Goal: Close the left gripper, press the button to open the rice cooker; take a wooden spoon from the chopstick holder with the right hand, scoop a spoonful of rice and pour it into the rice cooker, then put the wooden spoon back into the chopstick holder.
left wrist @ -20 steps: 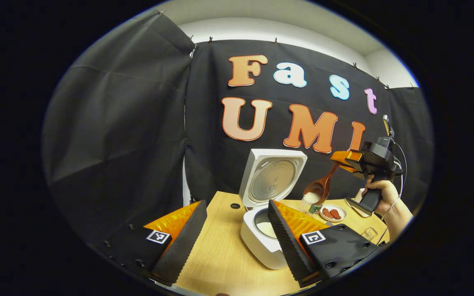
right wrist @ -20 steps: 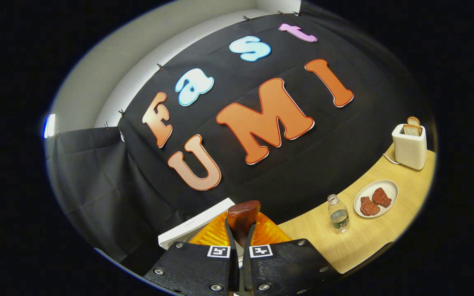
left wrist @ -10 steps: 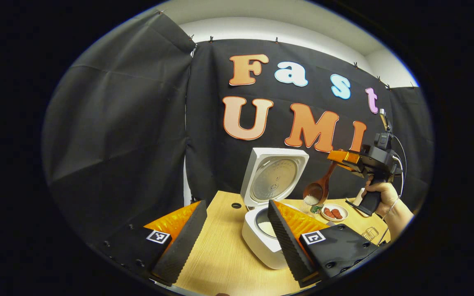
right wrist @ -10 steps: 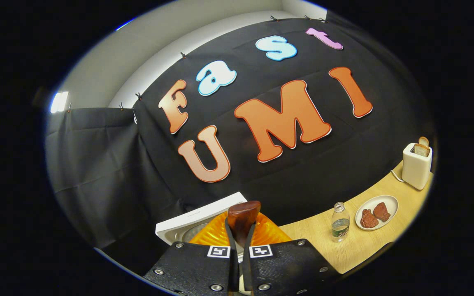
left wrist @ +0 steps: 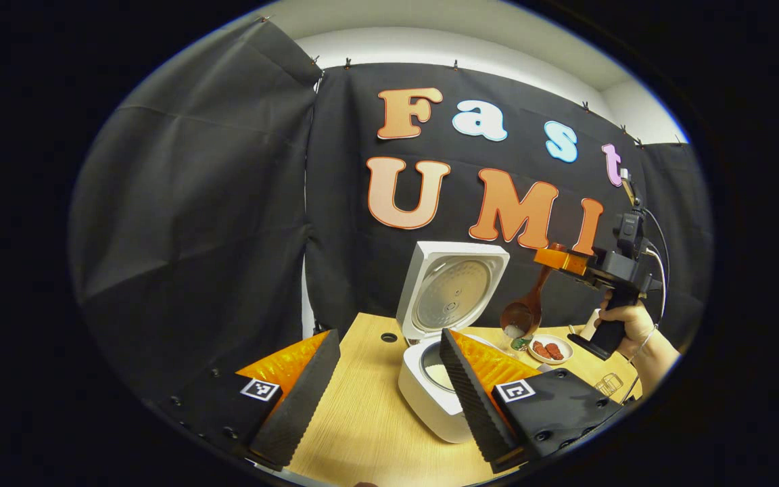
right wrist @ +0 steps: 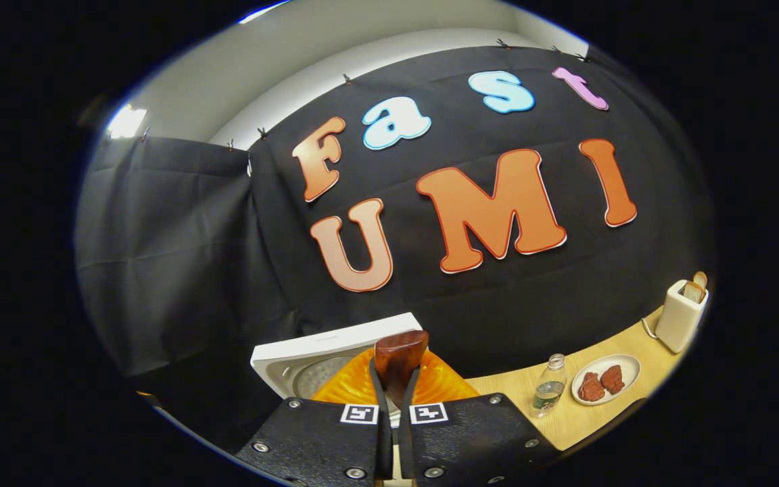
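Observation:
The white rice cooker [left wrist: 430,399] stands on the wooden table with its lid [left wrist: 452,287] [right wrist: 335,345] raised; some rice lies in the inner pot. My left gripper [left wrist: 383,399] is open low over the table, just in front of the cooker. In the left gripper view the right gripper [left wrist: 555,259], held by a hand, hangs above and right of the cooker, shut on the handle of the wooden spoon [left wrist: 525,308]. The spoon's bowl tips down toward the pot with a little rice at its lip. In the right gripper view the spoon handle end [right wrist: 399,355] sticks up between my shut right gripper [right wrist: 393,406].
A small bottle [right wrist: 548,392] and a plate with red-brown pieces [right wrist: 602,389] sit on the table right of the cooker. A white toaster with bread [right wrist: 681,314] stands farther right. A round hole [left wrist: 389,337] marks the tabletop left of the cooker.
The right gripper has risen and rolled, tipping the spoon bowl further down; less rice shows in it than before. My left gripper has stayed still.

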A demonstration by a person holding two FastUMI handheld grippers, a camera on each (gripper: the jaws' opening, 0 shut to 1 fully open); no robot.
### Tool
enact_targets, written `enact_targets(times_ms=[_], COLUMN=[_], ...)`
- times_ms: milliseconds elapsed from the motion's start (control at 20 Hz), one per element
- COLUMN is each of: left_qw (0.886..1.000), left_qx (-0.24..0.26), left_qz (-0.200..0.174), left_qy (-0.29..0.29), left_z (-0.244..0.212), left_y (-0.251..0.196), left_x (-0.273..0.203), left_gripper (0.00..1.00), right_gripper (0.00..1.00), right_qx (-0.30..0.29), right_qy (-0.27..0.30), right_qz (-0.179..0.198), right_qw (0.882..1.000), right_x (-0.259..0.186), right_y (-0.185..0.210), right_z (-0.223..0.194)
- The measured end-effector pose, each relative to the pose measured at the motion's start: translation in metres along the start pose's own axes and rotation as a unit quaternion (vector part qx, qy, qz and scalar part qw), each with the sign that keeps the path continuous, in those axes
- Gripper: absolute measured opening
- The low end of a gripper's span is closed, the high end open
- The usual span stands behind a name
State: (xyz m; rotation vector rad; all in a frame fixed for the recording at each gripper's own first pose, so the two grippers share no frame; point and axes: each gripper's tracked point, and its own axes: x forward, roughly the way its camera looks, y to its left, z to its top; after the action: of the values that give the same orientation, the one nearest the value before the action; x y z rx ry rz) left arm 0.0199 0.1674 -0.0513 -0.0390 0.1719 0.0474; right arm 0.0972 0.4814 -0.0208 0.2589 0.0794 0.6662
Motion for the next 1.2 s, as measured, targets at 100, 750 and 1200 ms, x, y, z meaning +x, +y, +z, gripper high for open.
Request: enact_targets(times_ms=[100,750,1200], left_qw=[1.000,1.000,1.000], left_qx=[0.000,-0.001,-0.005], left_qz=[0.001,0.002,0.003], left_qy=[0.000,-0.001,-0.006], left_z=[0.000,0.000,0.004], left_y=[0.000,-0.002,-0.006], left_x=[0.000,-0.001,-0.006], left_gripper=[1.00,1.00,1.00], right_gripper=[0.03,0.03,0.03], right_qx=[-0.007,-0.110,-0.023], right_qy=[-0.003,0.007,0.001], right_qz=[0.018,0.066,0.054], right_qw=[1.000,0.992,0.998], right_x=[0.001,-0.007,-0.020], right_y=[0.009,0.035,0.007], right_z=[0.000,-0.012,0.005])
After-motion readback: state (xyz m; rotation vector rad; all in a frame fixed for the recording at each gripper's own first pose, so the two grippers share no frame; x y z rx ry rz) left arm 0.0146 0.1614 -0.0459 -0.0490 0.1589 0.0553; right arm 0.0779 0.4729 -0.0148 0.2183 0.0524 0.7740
